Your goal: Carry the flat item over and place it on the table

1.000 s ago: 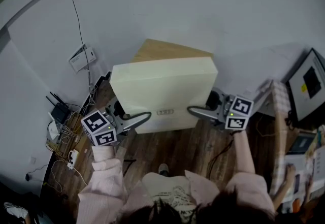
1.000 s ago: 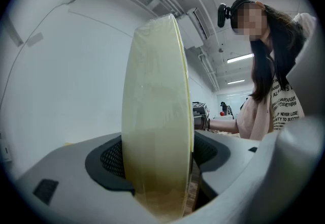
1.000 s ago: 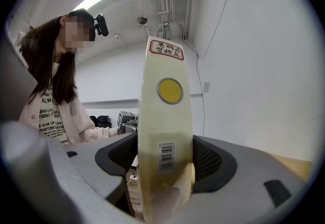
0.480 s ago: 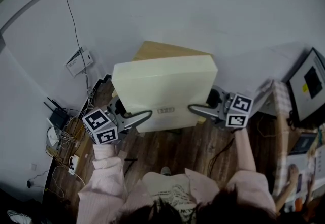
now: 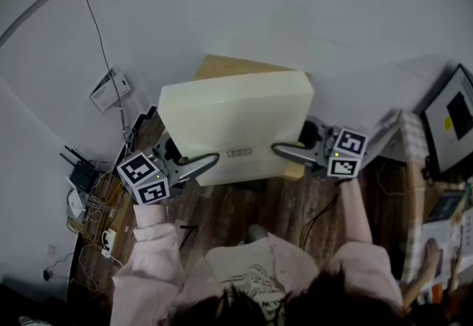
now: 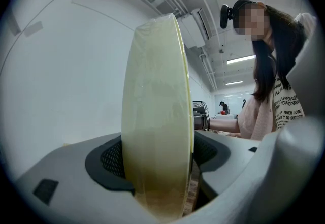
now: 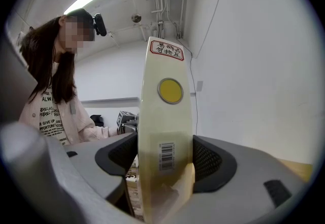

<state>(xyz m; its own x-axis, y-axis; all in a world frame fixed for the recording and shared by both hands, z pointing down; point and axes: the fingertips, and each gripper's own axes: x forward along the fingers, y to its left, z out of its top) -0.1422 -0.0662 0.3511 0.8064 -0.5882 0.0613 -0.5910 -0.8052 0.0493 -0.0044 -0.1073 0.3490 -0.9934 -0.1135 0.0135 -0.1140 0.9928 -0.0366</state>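
A flat cream box [image 5: 235, 123] hangs level in front of me, above a small wooden table [image 5: 230, 68] that shows behind its far edge. My left gripper [image 5: 209, 162] is shut on the box's left side, and the box edge [image 6: 157, 136] fills the space between its black pads. My right gripper [image 5: 281, 148] is shut on the right side. There the box end [image 7: 166, 131] carries a yellow round sticker [image 7: 170, 91], a barcode and a red-bordered label, clamped between the pads.
A white wall runs behind the table. A wood floor [image 5: 288, 206] lies below. Cables and a router [image 5: 80, 169] crowd the floor at the left. A white power strip [image 5: 106, 88] hangs from a cord on the wall. A monitor [image 5: 452, 117] and a desk stand at the right.
The box and both grippers have shifted a little up and forward in the head view. The wooden table shows slightly less behind the box. Both grips hold unchanged.
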